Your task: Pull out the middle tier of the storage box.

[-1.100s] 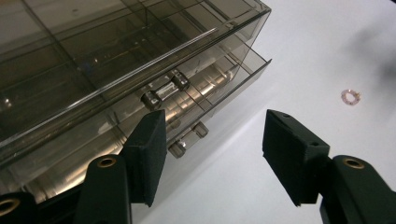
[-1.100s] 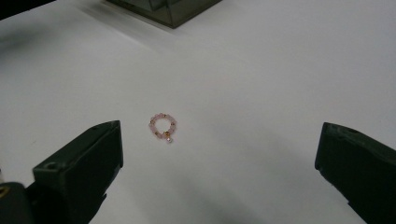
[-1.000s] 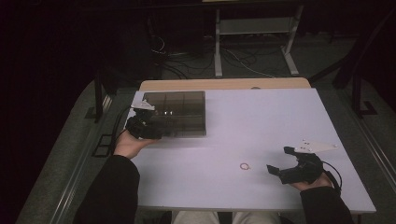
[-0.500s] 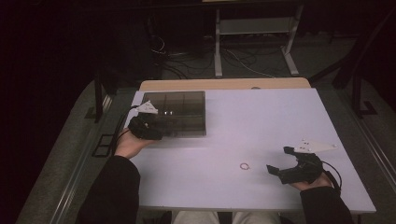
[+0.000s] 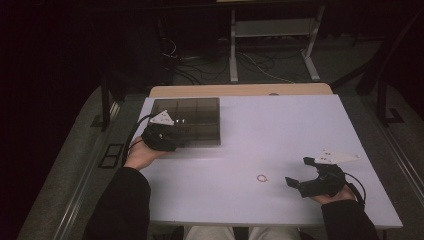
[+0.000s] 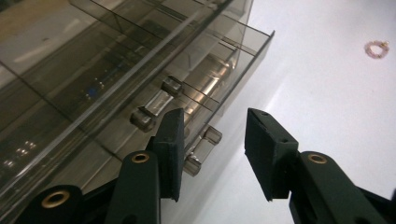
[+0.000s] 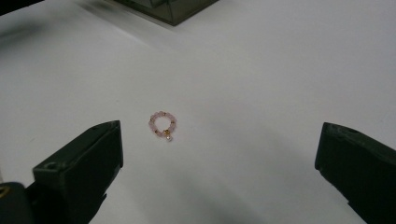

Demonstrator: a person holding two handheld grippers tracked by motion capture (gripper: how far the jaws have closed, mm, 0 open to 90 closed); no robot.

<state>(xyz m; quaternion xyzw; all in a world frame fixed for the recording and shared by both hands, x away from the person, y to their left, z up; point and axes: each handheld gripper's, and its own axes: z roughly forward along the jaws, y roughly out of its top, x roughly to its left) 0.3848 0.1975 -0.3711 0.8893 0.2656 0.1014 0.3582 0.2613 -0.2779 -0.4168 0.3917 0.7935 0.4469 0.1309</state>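
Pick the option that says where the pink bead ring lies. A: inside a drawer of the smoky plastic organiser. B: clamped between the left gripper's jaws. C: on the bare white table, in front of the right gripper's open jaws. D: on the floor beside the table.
C: the pink bead ring lies alone on the white table, ahead of the right gripper, whose jaws stand wide apart and untouched by it.

A white desk (image 5: 280,130) carries a smoky clear drawer box (image 5: 197,117) at its far left corner. Well apart from the box, toward the near right, a small pink bead ring (image 5: 262,178) lies flat on bare surface.
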